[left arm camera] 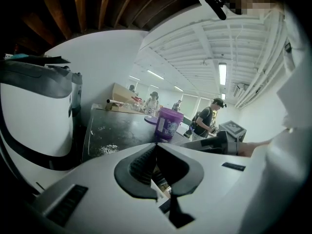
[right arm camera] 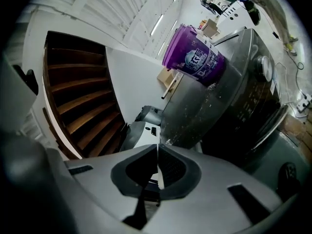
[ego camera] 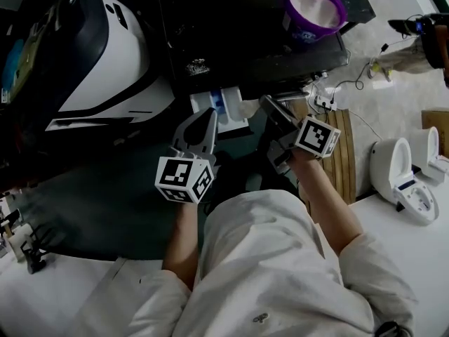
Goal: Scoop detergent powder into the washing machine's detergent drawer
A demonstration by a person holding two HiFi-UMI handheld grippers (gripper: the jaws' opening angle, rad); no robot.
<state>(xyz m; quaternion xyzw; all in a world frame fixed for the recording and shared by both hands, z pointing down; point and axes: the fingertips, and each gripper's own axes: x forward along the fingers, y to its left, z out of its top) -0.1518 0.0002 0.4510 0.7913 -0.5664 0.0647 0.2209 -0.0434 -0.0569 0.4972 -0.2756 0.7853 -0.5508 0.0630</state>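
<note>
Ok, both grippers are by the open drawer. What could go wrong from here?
The drawer juts out right by the left gripper and right gripper; a swing could knock it. The open purple tub stands near the machine top corner and might tip. Powder already lies spilled there.

The head view looks steeply down from above the person (ego camera: 280, 272), close over the left hand-held gripper (ego camera: 210, 116) and the right hand-held gripper (ego camera: 267, 104). The washing machine (ego camera: 231, 41) and the purple tub (ego camera: 316, 5) lie farther up its frame. The left gripper view sits low beside the machine and faces along its own jaws across the dark top toward the tub, tipped up enough to take in the ceiling (left arm camera: 195, 43). The right gripper view is rolled sideways and looks up at the machine's front from below. All three views share the tub and the machine's top.
</note>
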